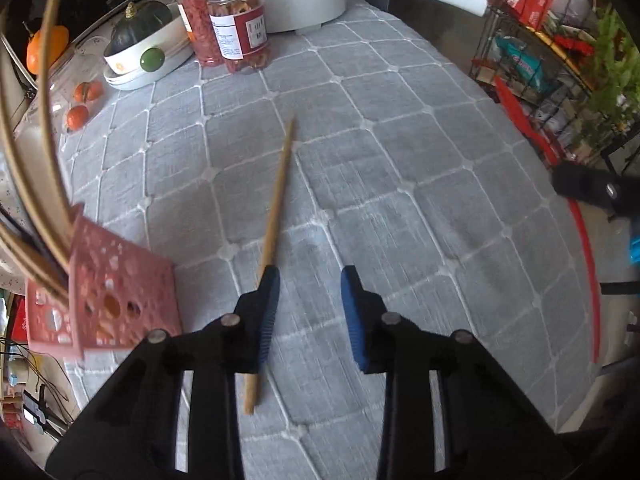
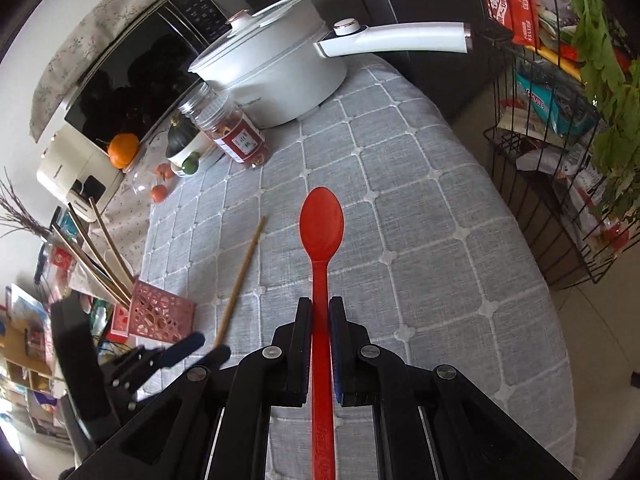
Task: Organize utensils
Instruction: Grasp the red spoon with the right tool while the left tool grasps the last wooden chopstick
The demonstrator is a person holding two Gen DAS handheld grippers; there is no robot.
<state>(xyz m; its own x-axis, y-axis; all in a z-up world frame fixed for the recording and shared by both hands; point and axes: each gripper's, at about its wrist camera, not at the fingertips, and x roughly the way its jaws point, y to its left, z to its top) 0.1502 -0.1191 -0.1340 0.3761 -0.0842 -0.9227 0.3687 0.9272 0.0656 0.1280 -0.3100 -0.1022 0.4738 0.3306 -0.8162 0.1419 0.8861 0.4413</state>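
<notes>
A grey quilted cloth covers the worktop across most of both views. At the top of each frame stands a white pot with a long handle, and just beside it two clear jars. The pink perforated utensil holder sits at the lower left of the left wrist view, already bristling with chopsticks that lean out toward the upper left.

One loose chopstick lies on the cloth in the centre of that view, its near end passing under the left gripper. The fingers there are spread wide, and the left one appears to overlap the stick without pinching it. If they close from here, the thin stick, off to one side and not centred, will likely roll or skid away.

The right gripper is clamped tight on the handle of the red spoon, bowl pointing toward the pot at frame centre. Its long handle could snag the leaning chopsticks when carried to the holder.
</notes>
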